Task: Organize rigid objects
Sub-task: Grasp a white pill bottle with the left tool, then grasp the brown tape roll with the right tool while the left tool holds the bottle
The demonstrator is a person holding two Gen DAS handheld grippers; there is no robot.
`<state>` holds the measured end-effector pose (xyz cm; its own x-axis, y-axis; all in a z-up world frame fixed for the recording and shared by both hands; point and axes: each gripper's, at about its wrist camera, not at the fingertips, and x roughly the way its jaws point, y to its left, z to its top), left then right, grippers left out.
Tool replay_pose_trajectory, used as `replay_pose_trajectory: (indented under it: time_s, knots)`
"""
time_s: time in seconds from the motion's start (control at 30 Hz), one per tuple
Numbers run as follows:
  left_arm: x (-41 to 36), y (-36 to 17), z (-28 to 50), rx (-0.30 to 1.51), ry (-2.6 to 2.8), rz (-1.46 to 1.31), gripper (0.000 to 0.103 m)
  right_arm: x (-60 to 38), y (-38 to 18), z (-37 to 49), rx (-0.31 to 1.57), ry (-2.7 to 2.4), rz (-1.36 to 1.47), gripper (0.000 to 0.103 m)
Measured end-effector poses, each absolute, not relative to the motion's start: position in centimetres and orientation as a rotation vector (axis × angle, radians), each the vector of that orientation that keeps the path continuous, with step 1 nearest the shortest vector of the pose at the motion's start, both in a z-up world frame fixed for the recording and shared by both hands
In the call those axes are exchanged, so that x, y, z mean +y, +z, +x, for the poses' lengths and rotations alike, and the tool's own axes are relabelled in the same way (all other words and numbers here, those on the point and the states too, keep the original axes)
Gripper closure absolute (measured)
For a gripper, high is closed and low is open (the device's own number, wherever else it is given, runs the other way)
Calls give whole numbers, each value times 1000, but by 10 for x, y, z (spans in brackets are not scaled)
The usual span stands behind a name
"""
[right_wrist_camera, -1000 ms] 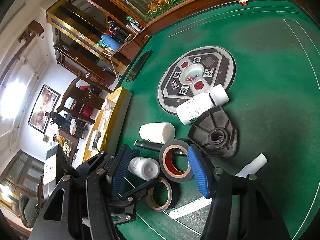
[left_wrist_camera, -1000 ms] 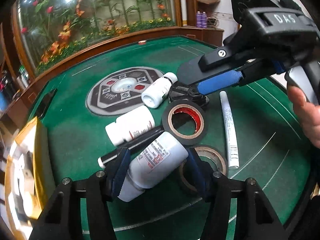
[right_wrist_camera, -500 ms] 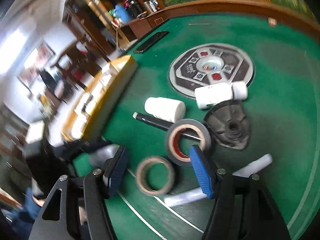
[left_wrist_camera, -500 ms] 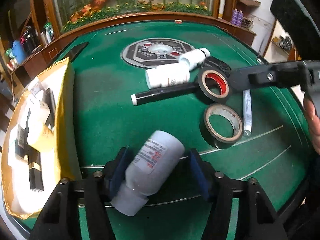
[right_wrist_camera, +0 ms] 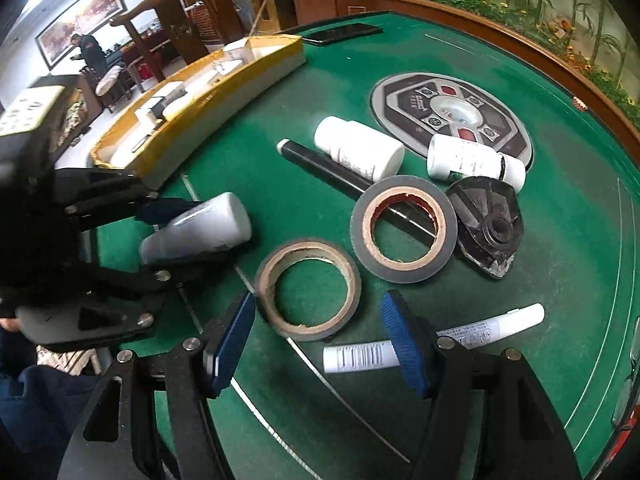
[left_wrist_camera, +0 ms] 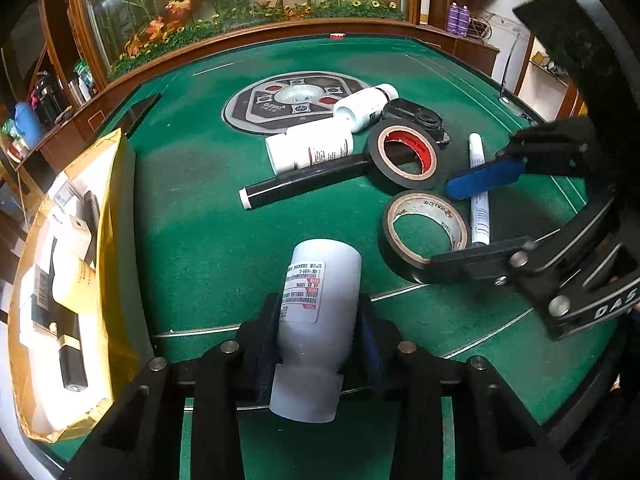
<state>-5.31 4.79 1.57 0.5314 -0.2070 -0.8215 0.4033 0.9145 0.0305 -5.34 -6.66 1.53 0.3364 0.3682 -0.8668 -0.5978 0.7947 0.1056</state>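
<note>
Bottle [left_wrist_camera: 320, 304] sits clamped between the left gripper's [left_wrist_camera: 318, 344] fingers [left_wrist_camera: 264, 340], held above the near edge of the green desk [left_wrist_camera: 208, 232], its long axis running straight out along the fingers with the flat base pointing away and the cap end back toward the camera. The yellow-edged box [left_wrist_camera: 108, 216], already holding other items, lies just to the left of this gripper, so the carry looks like a short sideways swing to the left. From the right wrist view the same bottle [right_wrist_camera: 196, 228] appears tilted, base toward the middle of the desk, with the box [right_wrist_camera: 224, 80] beyond it. The right gripper [right_wrist_camera: 320, 344] hangs spread wide and grasps nothing, poised just in front of the tan tape roll [right_wrist_camera: 308, 288], which lies flat between its 2 fingers [right_wrist_camera: 232, 344] and slightly ahead of them. A white pen [right_wrist_camera: 432, 340] lies crosswise under the right finger. Judging by position, the right hand is nearer the tape and the left is nearer the box. Farther off lie a black tape roll [right_wrist_camera: 404, 236], a marker [left_wrist_camera: 304, 180] and 2 more bottles [right_wrist_camera: 360, 152].
</note>
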Motion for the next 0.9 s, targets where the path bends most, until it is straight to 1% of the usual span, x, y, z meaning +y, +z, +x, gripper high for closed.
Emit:
replay_pose_trajectory:
  time_s: [0.13, 0.17, 0.47, 0.7, 0.9]
  knots:
    - [50, 14, -51, 941, -376, 203, 63, -61, 11, -54, 1030, 638, -235, 38]
    - [51, 14, -50, 942, -378, 197, 62, -59, 9, -55, 1028, 640, -238, 44]
    - [51, 14, -52, 916, -370, 173, 64, -66, 21, -54, 986, 651, -153, 44]
    - [60, 31, -54, 856, -392, 79, 64, -80, 32, -46, 958, 646, -54, 44]
    - [61, 35, -54, 859, -394, 62, 64, -88, 34, -39, 956, 632, 5, 44]
